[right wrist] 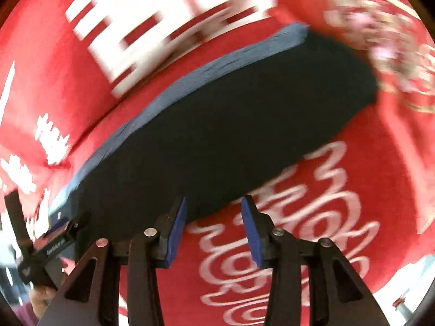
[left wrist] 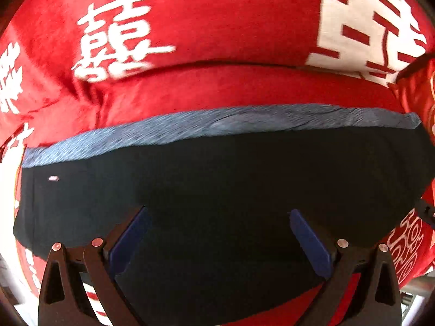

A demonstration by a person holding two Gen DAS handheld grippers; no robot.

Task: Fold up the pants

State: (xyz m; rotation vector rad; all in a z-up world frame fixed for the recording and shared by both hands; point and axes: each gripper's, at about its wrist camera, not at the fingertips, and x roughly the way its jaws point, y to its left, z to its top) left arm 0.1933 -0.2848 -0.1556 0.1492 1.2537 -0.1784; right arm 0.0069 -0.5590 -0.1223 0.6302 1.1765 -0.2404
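The dark navy pants (left wrist: 217, 179) lie folded flat on the red cloth, with a lighter blue waistband (left wrist: 206, 127) along the far edge. My left gripper (left wrist: 217, 214) is open and empty, its blue pads (left wrist: 133, 233) spread wide just above the near part of the pants. In the right wrist view the pants (right wrist: 225, 130) run diagonally, blurred by motion. My right gripper (right wrist: 213, 203) is open and empty at the near edge of the pants, its left pad (right wrist: 176, 233) over the dark fabric and its right pad over the red cloth.
A red plush cloth (left wrist: 217, 27) with large white characters covers the whole surface under the pants. The left gripper's body shows at the lower left of the right wrist view (right wrist: 51, 247). A pale floor edge shows at the lower right (right wrist: 413, 279).
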